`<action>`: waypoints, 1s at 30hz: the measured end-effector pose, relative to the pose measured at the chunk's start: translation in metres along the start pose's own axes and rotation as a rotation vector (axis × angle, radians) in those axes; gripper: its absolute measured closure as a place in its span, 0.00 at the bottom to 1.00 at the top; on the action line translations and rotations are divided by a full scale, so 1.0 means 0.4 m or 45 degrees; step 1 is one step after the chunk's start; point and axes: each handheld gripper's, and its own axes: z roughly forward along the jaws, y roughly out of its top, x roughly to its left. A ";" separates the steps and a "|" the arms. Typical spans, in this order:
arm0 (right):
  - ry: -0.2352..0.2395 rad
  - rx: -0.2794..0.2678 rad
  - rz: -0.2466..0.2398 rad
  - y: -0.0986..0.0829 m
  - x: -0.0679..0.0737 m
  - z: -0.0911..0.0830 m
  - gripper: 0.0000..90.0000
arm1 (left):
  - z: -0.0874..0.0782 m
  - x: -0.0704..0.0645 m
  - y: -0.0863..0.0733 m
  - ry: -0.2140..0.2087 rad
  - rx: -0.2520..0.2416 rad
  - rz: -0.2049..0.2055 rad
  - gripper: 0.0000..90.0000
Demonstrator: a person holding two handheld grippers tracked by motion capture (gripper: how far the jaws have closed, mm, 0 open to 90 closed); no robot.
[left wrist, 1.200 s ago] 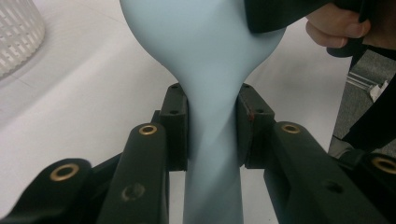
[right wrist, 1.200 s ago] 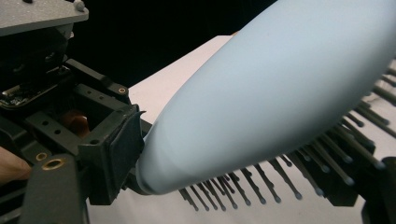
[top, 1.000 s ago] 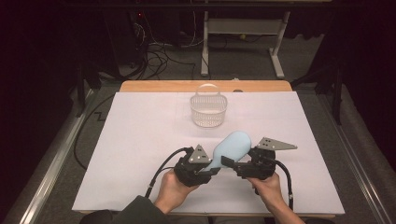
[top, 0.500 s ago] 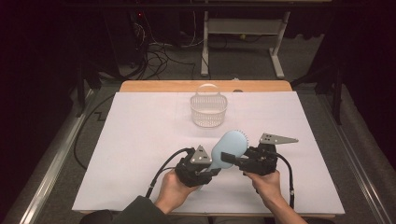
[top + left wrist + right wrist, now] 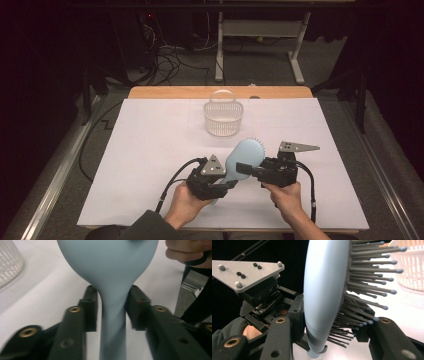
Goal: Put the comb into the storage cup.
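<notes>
The pale blue hairbrush [image 5: 243, 159] is held off the bench [image 5: 150, 150] between the two grippers, over the near middle of the white sheet. Its oval head points away from the person toward the basket, its smooth back turned up and left, the bristles [image 5: 367, 290] facing right. In the left gripper view the handle [image 5: 112, 322] runs straight down between the two black jaws, which press its narrow neck from both sides just below where the head widens: the left gripper [image 5: 212, 182] is clamped on the handle. In the right gripper view the right gripper [image 5: 252, 170] has its jaws either side of the head's lower edge, one against the smooth back, the other in among the bristles, so it too is closed on the hairbrush. Each gripper sits in one of the person's hands, the left hand [image 5: 182, 205] and the right hand [image 5: 285, 195], both close to the bench's near edge.

Beyond the brush head stands a white slotted basket [image 5: 222, 117], apart from it, with a strip of bare sheet between. To the left and right of the grippers the white sheet lies bare out to its side edges. A wooden strip [image 5: 165, 92] marks the far edge of the bench, behind the basket.
</notes>
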 end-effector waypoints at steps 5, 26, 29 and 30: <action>0.003 0.005 0.004 0.000 0.001 0.001 0.60 | 0.001 0.001 0.000 -0.002 0.001 0.001 0.59; -0.010 -0.025 0.004 0.011 -0.002 -0.018 0.60 | -0.008 0.029 -0.014 0.000 0.011 -0.068 0.38; -0.017 -0.019 -0.003 0.012 0.000 -0.020 0.60 | -0.014 0.034 -0.020 0.030 0.006 -0.076 0.31; -0.021 -0.017 -0.008 0.013 0.001 -0.021 0.60 | -0.016 0.036 -0.022 0.031 0.006 -0.078 0.29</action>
